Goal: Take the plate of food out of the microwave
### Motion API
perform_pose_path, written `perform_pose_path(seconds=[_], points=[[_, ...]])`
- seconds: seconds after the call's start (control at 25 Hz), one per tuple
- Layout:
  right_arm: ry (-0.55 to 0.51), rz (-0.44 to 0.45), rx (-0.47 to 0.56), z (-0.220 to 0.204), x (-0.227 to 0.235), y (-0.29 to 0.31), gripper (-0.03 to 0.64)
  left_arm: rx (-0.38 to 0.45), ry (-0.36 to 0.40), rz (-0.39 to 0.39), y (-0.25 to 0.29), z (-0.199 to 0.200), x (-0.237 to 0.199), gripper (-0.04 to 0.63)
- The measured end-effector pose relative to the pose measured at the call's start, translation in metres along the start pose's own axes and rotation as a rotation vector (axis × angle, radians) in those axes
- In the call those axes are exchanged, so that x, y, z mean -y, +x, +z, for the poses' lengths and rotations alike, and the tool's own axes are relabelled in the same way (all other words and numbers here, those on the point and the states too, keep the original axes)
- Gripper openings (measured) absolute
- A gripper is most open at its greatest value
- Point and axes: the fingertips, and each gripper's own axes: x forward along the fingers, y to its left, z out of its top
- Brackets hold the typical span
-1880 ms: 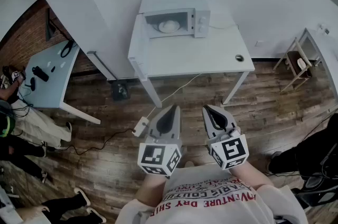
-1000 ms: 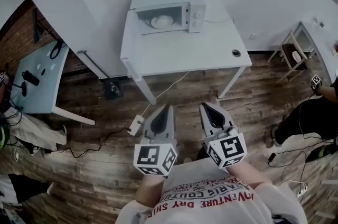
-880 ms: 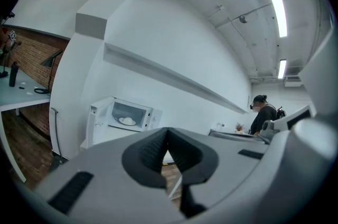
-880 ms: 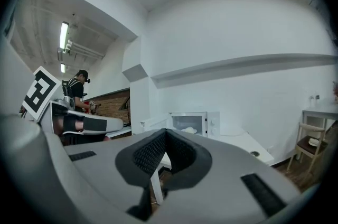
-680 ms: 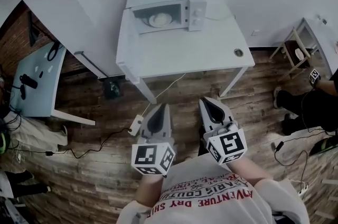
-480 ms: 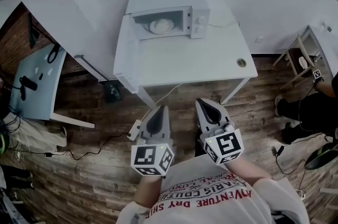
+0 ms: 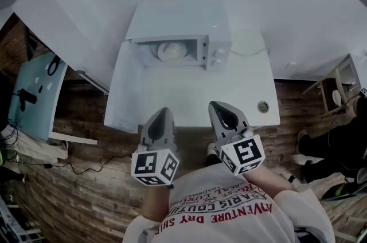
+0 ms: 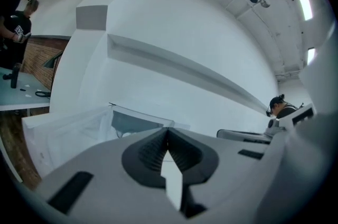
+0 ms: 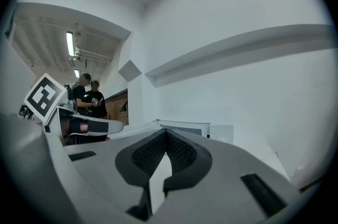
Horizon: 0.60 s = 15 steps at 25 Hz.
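We find 2 tools, left gripper (image 7: 160, 113) and right gripper (image 7: 217, 105), jaws closed together and empty, poised at the table (image 7: 189, 93) edge, presumably pre-reach. The plate of food (image 7: 171, 51) sits inside the microwave (image 7: 215, 53).

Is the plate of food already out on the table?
No: in the head view the plate sits inside the microwave at the back of the table.
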Motion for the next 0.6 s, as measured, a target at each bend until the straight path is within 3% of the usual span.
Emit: perform_pose_path(seconds=[0.28,0.6], points=[[-0.007,0.086,-0.043,-0.011,0.072,0.071,0.003,-0.019,-0.059,0.030,0.100,-0.005,0.005,0.006],[0.019,0.102,-0.105,-0.040,0.110,0.131,0.003,-0.100,-0.102,0.133,0.151,-0.033,-0.028,0.007]])
